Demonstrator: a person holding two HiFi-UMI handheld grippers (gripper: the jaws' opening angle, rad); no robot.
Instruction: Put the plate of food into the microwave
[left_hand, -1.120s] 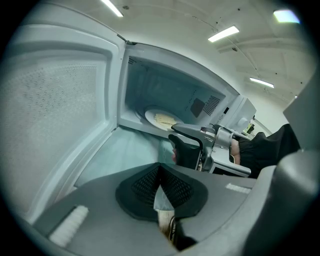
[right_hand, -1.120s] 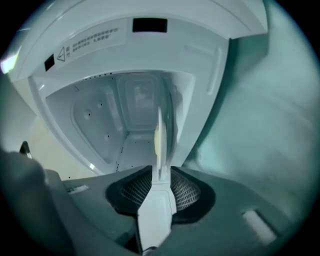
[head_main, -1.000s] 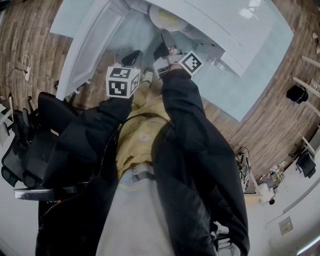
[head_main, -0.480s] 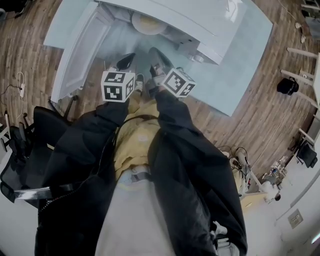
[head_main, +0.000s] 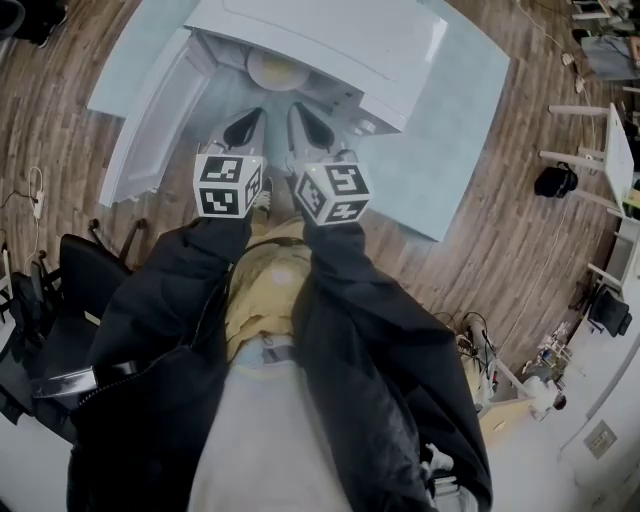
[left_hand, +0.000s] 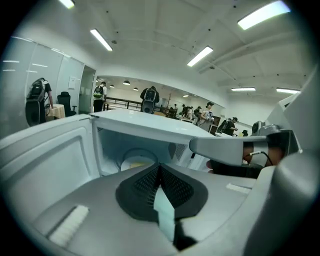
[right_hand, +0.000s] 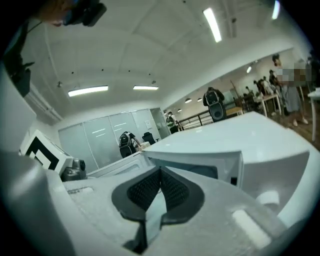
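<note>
The white microwave (head_main: 330, 40) stands on a pale blue table (head_main: 440, 140) with its door (head_main: 150, 110) swung open to the left. The plate of yellowish food (head_main: 272, 68) sits inside the cavity, also seen as the plate (left_hand: 134, 163) in the left gripper view. Both grippers hang side by side just in front of the opening, apart from the plate. My left gripper (head_main: 243, 128) is shut with nothing between its jaws (left_hand: 160, 168). My right gripper (head_main: 312, 122) is shut and empty too (right_hand: 160, 171), level with the microwave's control side (right_hand: 235, 170).
Black office chairs (head_main: 60, 290) stand at the left on the wooden floor. Desks and gear (head_main: 600, 160) line the right side. Several people (left_hand: 150, 95) stand far across the room. The open door (left_hand: 45, 165) fences in the left gripper's left side.
The right gripper has drawn back from the microwave mouth toward me and now sits beside the left one. The plate stays inside the cavity.
</note>
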